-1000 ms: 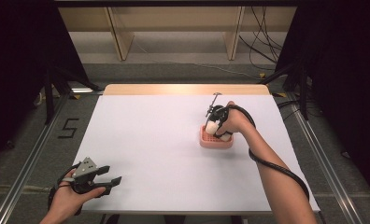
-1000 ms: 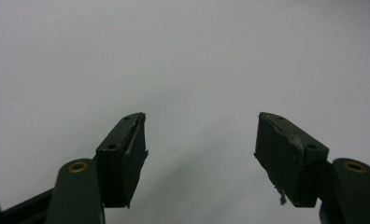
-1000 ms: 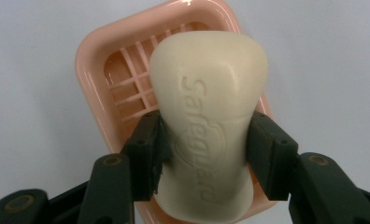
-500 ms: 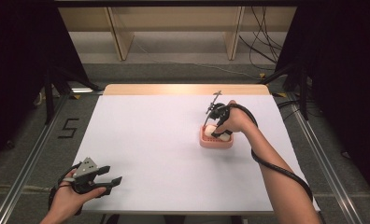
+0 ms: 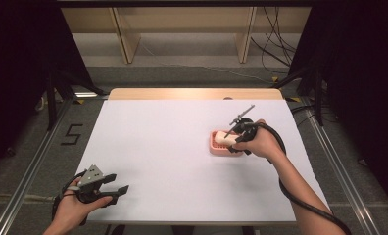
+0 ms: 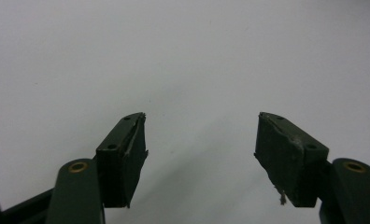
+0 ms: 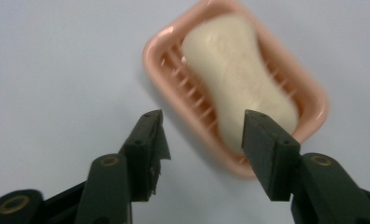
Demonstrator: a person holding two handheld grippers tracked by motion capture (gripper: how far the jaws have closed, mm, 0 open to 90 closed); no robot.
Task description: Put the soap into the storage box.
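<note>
The soap bar (image 7: 237, 88) lies in the pink dish (image 7: 164, 44), right of centre on the counter (image 5: 162, 147). The right tongs (image 7: 202, 133), just closing, hang empty above; the left tongs (image 6: 199, 140) gape wide. Placement looks done; retreat follows.

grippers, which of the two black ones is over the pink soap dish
The right gripper, beside the pink soap dish holding the cream soap bar. The left gripper sits over bare white table.
</note>
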